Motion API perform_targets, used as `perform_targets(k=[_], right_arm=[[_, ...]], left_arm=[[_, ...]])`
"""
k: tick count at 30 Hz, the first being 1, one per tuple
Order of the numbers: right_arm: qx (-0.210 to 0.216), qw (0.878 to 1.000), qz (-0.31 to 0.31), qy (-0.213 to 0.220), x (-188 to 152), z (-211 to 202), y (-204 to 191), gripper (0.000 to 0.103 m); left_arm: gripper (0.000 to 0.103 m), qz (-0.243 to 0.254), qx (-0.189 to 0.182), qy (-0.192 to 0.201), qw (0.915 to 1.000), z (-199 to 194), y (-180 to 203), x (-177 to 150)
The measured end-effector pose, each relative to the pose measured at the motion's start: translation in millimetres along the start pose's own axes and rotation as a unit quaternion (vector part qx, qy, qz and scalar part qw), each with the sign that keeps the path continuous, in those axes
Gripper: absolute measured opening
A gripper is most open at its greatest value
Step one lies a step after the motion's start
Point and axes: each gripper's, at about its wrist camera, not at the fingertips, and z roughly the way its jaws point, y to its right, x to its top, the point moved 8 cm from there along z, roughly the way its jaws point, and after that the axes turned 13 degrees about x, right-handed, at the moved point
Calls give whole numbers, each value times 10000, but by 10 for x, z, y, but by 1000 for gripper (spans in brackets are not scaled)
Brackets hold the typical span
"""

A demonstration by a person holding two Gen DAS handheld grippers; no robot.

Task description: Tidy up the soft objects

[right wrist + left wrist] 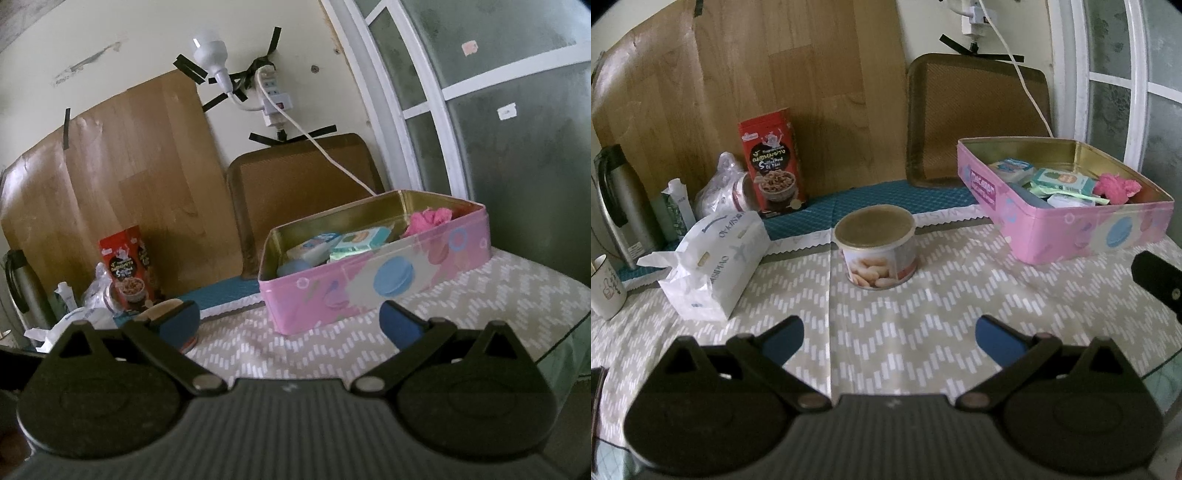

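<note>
Tissue pack [713, 258] ahead-left of left gripper [889, 334], nearer it; pink tin [373, 273] ahead-right; right gripper [290, 319] too spread, empty

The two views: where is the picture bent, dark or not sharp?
Left wrist view: the window frame curves from fisheye distortion, corners are black, the round can looks sharp. Right wrist view: dimmer, the pink tin slightly soft, the window glass murky.

A lived-in home: a table [923, 317] under a zigzag-patterned cloth carries a snack box [772, 162], a tissue pack [716, 258], a mug [605, 288] and a thermos [620, 199] along its far edge by a window [480, 110].
</note>
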Motion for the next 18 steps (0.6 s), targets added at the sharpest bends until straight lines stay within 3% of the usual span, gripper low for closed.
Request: perform_targets(k=[18], right_arm=[[-5,10000,44,-41,-35,5,12,103]], left_arm=[[103,93,27,-57,9999,29,30,-50]])
